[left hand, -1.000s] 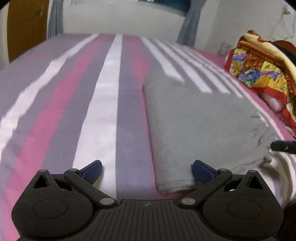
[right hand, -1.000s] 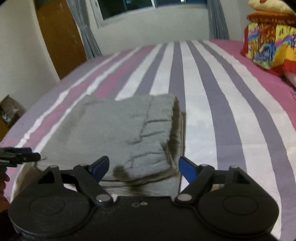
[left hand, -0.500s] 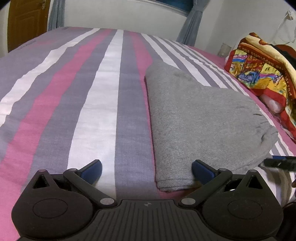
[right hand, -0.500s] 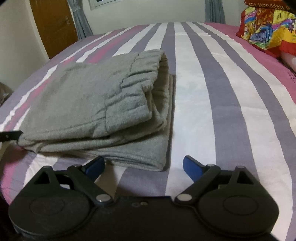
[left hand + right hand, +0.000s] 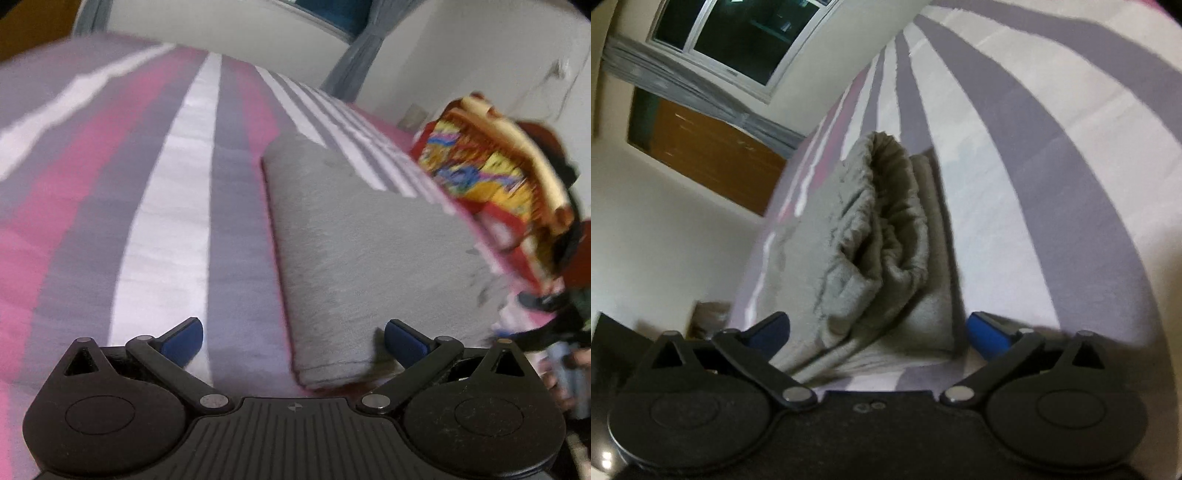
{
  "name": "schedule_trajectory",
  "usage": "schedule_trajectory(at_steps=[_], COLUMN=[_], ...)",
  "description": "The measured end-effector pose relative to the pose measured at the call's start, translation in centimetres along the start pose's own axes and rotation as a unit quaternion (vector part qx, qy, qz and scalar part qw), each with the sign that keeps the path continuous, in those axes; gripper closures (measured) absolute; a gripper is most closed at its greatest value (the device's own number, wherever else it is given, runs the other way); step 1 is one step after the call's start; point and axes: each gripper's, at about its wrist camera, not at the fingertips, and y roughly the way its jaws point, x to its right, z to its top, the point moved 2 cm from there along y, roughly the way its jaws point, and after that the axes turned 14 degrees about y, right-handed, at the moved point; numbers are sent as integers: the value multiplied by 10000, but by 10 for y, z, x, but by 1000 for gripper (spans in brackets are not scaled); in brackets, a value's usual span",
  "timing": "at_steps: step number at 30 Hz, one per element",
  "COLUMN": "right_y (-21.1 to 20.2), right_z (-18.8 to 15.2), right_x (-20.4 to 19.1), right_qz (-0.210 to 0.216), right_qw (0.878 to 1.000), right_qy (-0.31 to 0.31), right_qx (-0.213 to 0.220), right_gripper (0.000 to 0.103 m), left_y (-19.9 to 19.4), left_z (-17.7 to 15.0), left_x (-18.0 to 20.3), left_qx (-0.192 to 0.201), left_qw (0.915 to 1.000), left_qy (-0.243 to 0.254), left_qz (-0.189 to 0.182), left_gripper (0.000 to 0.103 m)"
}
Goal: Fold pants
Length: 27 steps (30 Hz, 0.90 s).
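Observation:
The grey pants (image 5: 362, 240) lie folded into a thick stack on the striped bed. In the left wrist view my left gripper (image 5: 293, 338) is open, and the stack's near corner lies between its blue fingertips. In the right wrist view the pants (image 5: 886, 251) show their gathered waistband end. My right gripper (image 5: 877, 330) is open, rolled to one side, with the stack's near folded edge between its fingertips. The right gripper's tip and the hand holding it show at the far right of the left wrist view.
The bed sheet (image 5: 166, 221) has pink, white and purple stripes. A colourful folded blanket (image 5: 491, 177) sits at the bed's right side. A wooden door (image 5: 713, 155), a window (image 5: 738, 33) and white walls lie beyond the bed.
Both grippers moved in closer to the folded stack. The right gripper rolled sideways and now has the stack's edge between its open fingers. The left view is blurred by motion.

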Motion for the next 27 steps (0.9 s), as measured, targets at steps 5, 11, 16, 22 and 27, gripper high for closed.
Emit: schedule_trajectory(at_steps=[5, 11, 16, 22, 27], right_y=[1, 7, 15, 20, 24], right_z=[8, 21, 27, 31, 39], right_x=[5, 11, 12, 13, 17], right_qz=[421, 579, 601, 707, 930], right_qw=[9987, 9976, 9977, 9970, 9949], right_qy=[258, 337, 264, 32, -15], right_qx=[-104, -155, -192, -321, -391], right_gripper=[1, 10, 12, 14, 20], left_y=[9, 27, 41, 57, 77], left_z=[2, 1, 1, 7, 17], left_x=[-9, -28, -34, -45, -49], left_qx=[20, 112, 155, 137, 59], left_qw=[9956, 9857, 9789, 9662, 9579], left_qy=[-355, -881, -1031, -1086, -998], left_qz=[-868, -1435, -1759, -2335, -2692], left_gripper=[1, 18, 18, 18, 18])
